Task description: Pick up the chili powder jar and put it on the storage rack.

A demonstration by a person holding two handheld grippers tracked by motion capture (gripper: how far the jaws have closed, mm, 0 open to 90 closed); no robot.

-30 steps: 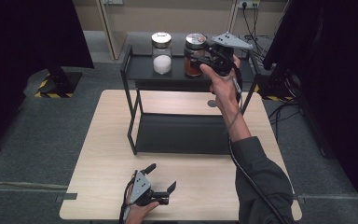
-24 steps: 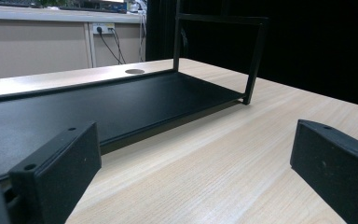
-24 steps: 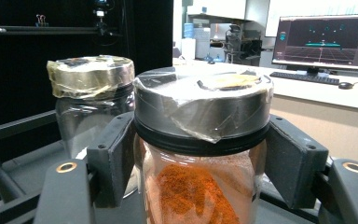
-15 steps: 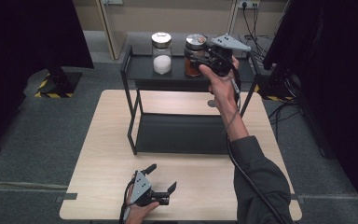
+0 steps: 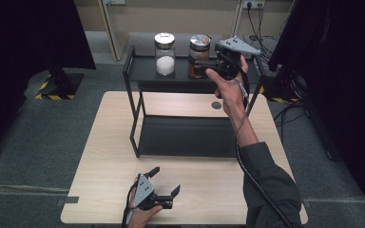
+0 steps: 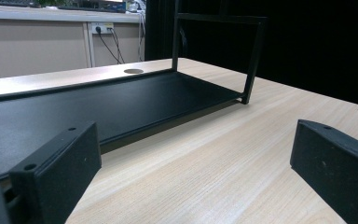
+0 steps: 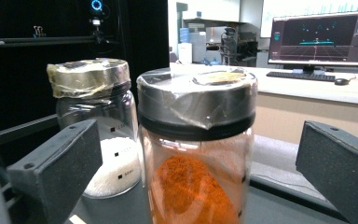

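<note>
Two glass jars with taped metal lids stand on the top shelf (image 5: 145, 71) of a black metal rack. One holds orange powder (image 5: 199, 42), the other white grains (image 5: 164, 54). My right gripper (image 5: 204, 65) is level with the orange jar (image 7: 196, 154). Its jaws have just been opening and now stand wide on either side of the jar. The pads (image 7: 56, 172) are clear of the glass. The white jar (image 7: 95, 126) stands just behind and to the left. My left gripper (image 5: 165, 179) rests open on the table near the front edge, with nothing between its fingers (image 6: 60, 168).
The rack's lower shelf (image 5: 185, 135) lies flat on the light wood table (image 5: 104, 156), close ahead of my left gripper (image 6: 196, 154). A round cable hole (image 5: 216, 105) is in the tabletop behind it. Dark screens stand on both sides.
The right gripper's jaws have spread apart around the orange jar, which stays on the top shelf. Both hands have kept their places.
</note>
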